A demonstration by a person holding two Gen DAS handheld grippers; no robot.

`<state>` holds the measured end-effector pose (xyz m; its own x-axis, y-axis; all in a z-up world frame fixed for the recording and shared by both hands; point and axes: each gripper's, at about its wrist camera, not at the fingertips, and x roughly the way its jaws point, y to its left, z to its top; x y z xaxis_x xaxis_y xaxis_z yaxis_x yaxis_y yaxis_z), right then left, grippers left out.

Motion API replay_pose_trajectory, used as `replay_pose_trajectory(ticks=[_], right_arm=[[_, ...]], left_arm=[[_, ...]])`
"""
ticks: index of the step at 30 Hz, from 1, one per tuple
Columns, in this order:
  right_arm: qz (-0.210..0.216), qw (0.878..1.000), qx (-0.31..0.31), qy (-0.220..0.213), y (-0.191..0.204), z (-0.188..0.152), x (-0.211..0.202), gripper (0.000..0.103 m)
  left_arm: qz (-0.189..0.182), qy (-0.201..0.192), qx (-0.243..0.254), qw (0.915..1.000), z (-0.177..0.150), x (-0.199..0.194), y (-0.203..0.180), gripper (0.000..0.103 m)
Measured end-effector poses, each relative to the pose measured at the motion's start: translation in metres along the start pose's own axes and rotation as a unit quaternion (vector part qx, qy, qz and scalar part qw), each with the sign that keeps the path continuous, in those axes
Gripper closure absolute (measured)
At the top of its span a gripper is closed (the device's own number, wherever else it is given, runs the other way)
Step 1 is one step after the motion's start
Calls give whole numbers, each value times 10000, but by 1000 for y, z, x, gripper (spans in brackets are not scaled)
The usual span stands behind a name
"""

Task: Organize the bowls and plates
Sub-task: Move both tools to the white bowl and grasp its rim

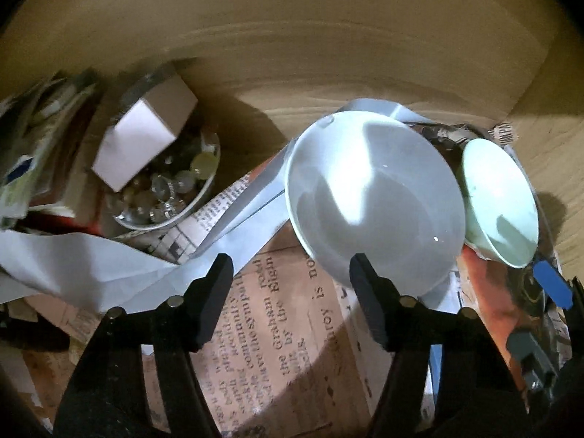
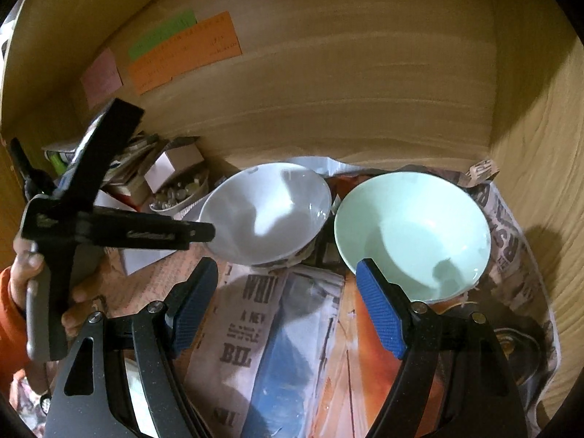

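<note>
blue-padded right gripper (image 2: 288,314) and black-padded left gripper (image 1: 292,303) both gape wide, empty, over newspaper lining (image 2: 252,332); glossy white ceramic bowl (image 2: 266,215) sits just beside pale green ceramic bowl (image 2: 412,233).

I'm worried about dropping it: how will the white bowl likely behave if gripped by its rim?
The white bowl looks glazed and glossy, so probably slippery and breakable. It sits tilted on crumpled newspaper, so a push may rock it toward the green bowl.

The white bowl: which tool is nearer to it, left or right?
Left. The left tool is open at the near rim of the white bowl. The right tool is open before the green bowl.
</note>
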<state>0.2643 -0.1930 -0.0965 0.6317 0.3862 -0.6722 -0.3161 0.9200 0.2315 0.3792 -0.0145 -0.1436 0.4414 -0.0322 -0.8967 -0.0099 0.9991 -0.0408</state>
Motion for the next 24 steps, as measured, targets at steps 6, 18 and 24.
replay_pose_trajectory(ticks=[6, 18, 24], right_arm=[[-21, 10000, -7, 65, -1, -2, 4, 27], [6, 9998, -113, 154, 5, -3, 11, 27], [89, 9991, -228, 352, 14, -8, 19, 32]], left_arm=[[-80, 111, 184, 9997, 6, 15, -10, 72], [-169, 146, 588, 9980, -11, 5, -2, 83], [-183, 241, 929, 9952, -38, -12, 4, 83]])
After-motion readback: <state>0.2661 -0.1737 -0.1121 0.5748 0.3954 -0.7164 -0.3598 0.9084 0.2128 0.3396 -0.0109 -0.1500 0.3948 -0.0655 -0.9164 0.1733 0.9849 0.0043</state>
